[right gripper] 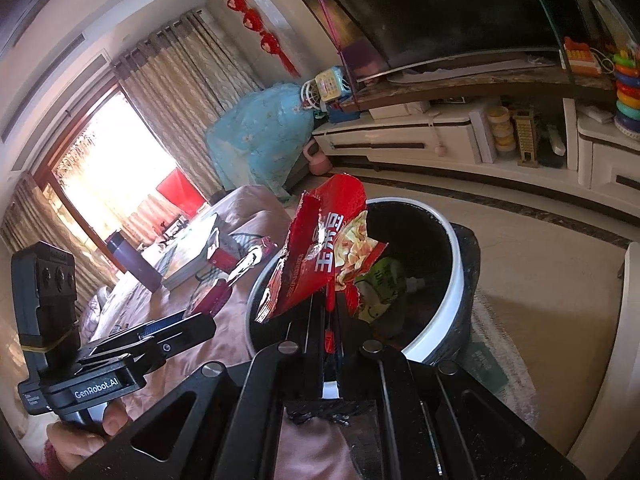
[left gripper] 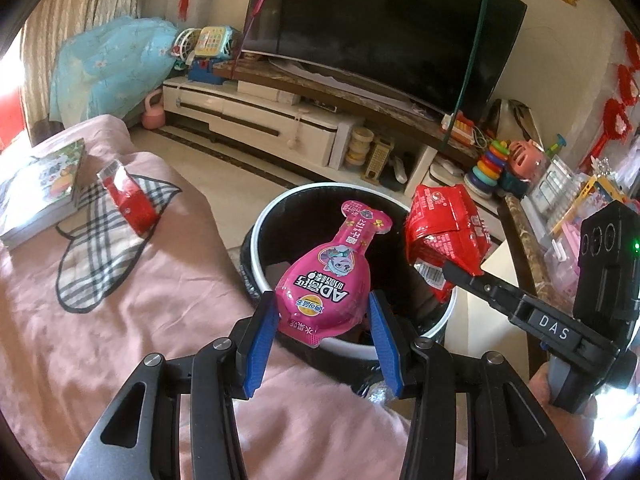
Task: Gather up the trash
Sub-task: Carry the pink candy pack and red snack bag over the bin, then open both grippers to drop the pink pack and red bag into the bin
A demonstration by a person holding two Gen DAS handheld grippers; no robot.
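My left gripper (left gripper: 322, 312) is open, with a pink drink pouch (left gripper: 328, 276) lying between its blue pads over the rim of a round white-rimmed trash bin (left gripper: 276, 204). My right gripper (right gripper: 330, 300) is shut on a crumpled red snack bag (right gripper: 316, 248) and holds it over the same bin (right gripper: 452, 264); the bag also shows in the left wrist view (left gripper: 444, 232). A green pouch (right gripper: 384, 284) lies inside the bin. Another red wrapper (left gripper: 128, 196) lies on a checked cloth on the pink-covered surface.
A book (left gripper: 44, 188) lies on the pink cover (left gripper: 120, 320) at the left. A purple bottle (right gripper: 132, 260) stands beside it. A TV stand (left gripper: 256, 120) with a large TV (left gripper: 380, 28) and toys lines the far wall. A marble-edged table (left gripper: 524, 248) is right of the bin.
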